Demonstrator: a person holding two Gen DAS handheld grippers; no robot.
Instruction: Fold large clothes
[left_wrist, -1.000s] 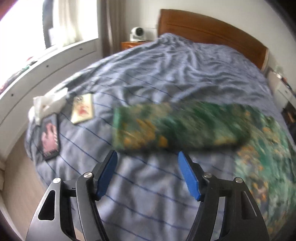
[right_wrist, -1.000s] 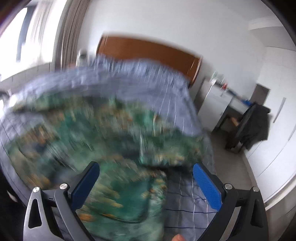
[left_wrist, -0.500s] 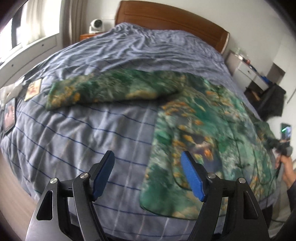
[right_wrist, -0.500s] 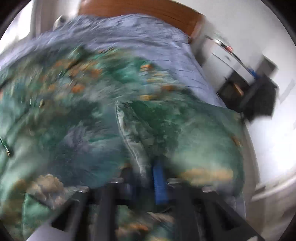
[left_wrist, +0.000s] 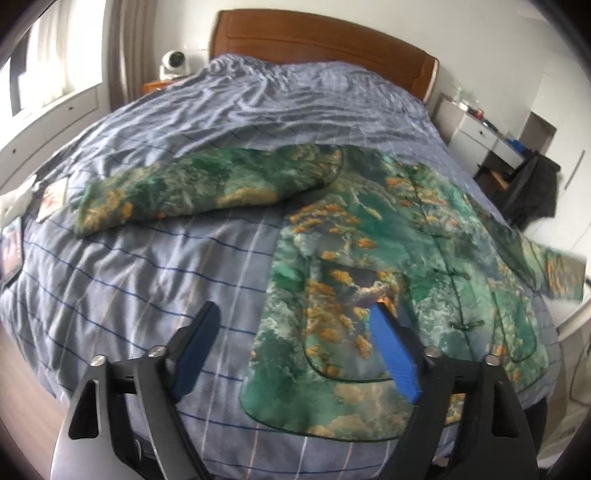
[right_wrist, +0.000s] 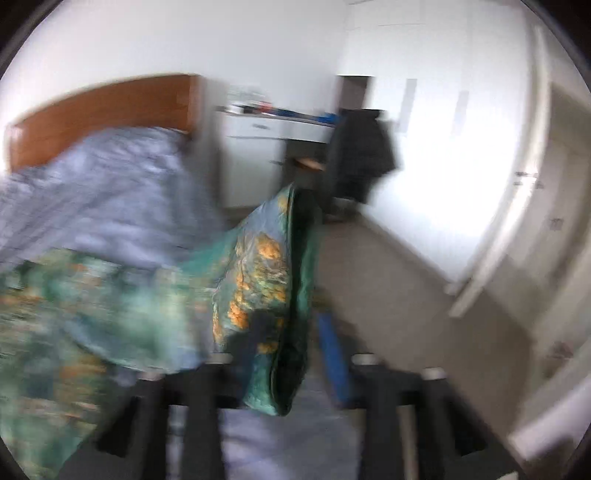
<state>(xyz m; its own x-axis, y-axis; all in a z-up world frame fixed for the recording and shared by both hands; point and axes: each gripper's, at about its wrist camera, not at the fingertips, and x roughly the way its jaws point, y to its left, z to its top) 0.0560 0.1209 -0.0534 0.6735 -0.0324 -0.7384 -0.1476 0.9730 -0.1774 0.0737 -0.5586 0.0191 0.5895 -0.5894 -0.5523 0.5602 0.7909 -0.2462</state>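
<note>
Left wrist view shows your left claw (left_wrist: 291, 350) wide open and holding nothing, hovering over the jacket (left_wrist: 388, 266) spread on the bed (left_wrist: 147, 266), toward the foot from the headboard (left_wrist: 321, 44). One sleeve (left_wrist: 199, 188) lies stretched sideways. A second ago your right claw (right_wrist: 291, 332) was open; now it is clamped on the other sleeve's cuff (right_wrist: 269, 280), lifted off the bed's edge. That sleeve looks ready to fold inward.
</note>
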